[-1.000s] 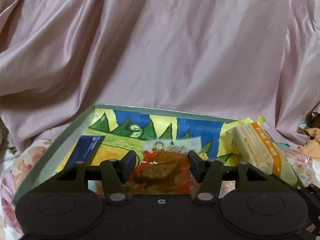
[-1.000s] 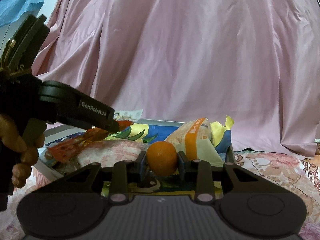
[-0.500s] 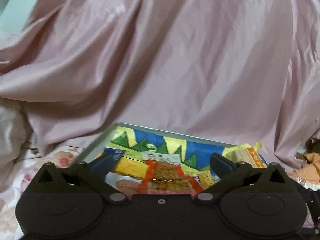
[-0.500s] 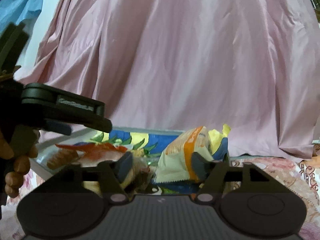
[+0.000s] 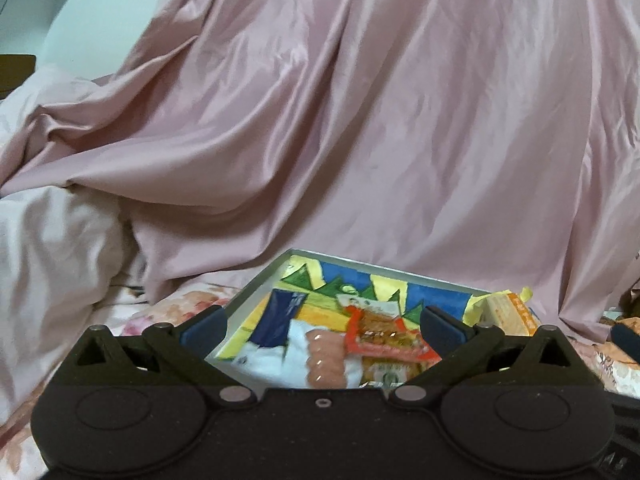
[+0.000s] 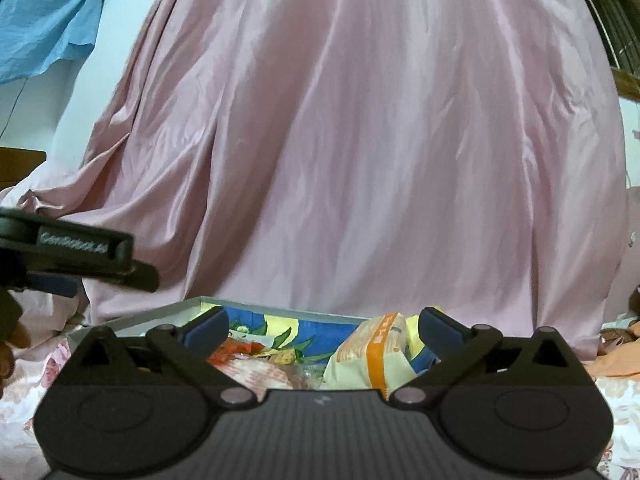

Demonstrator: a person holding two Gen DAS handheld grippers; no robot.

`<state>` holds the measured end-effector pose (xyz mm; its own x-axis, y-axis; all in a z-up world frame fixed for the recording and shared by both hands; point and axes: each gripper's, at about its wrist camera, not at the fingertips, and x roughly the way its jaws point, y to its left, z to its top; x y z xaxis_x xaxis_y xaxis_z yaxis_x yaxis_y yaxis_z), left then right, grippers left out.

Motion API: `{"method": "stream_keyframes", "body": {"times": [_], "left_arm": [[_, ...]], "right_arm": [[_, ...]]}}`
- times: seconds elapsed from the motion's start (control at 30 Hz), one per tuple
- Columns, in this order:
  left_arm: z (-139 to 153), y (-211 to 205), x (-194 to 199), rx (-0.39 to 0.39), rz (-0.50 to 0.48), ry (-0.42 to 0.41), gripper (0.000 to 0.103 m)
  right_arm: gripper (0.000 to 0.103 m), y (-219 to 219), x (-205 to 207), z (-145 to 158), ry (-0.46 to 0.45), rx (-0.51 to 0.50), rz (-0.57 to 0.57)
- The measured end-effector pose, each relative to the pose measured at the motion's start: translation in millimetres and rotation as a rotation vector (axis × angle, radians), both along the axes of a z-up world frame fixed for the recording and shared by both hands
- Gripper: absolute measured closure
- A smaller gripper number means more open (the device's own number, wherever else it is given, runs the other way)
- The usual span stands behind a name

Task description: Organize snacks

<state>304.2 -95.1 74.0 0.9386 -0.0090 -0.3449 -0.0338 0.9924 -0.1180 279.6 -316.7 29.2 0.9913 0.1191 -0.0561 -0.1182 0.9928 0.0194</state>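
A shallow box [image 5: 260, 284] with a bright painted inside lies on the floral cloth and holds the snacks. In the left wrist view I see a red-edged jerky packet [image 5: 384, 336], a pink sausage pack [image 5: 324, 356], a dark blue packet [image 5: 286, 312] and a beige-and-orange bag [image 5: 508, 312]. My left gripper [image 5: 322, 322] is open and empty just before the box. My right gripper [image 6: 322, 324] is open and empty, with the orange-striped bag [image 6: 372, 356] and the red packet [image 6: 236, 350] beyond it. The box's rim [image 6: 160, 314] shows there too.
A pink satin sheet [image 5: 360, 140] hangs behind the box. A floral cloth [image 5: 168, 308] covers the surface. The left gripper's side [image 6: 80, 248] shows at the right wrist view's left edge. Blue fabric [image 6: 44, 32] hangs at the upper left.
My left gripper let go of the jerky packet, my right let go of an orange ball. Both opened wide and drew back from the box. The ball is out of sight now.
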Motion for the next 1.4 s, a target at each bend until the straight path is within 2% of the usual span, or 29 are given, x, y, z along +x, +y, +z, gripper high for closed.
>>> {"method": "stream_keyframes", "body": {"times": [0.3,0.77,1.4], "left_arm": [[-6,5,-43,0.011,0.000,-0.005,0.001],[-18,25,-97,-0.005,0.056,-0.010,0.001],[-31,42,-142,0.006,0.071,0.004,0.001]], "right_arm": [[0.000,3,-26,7,-0.024,0.004,-0.019],[0.000,13,-68,18,-0.039,0.010,-0.004],[0.000,23,-118,17,0.048,0.060,0.020]]}}
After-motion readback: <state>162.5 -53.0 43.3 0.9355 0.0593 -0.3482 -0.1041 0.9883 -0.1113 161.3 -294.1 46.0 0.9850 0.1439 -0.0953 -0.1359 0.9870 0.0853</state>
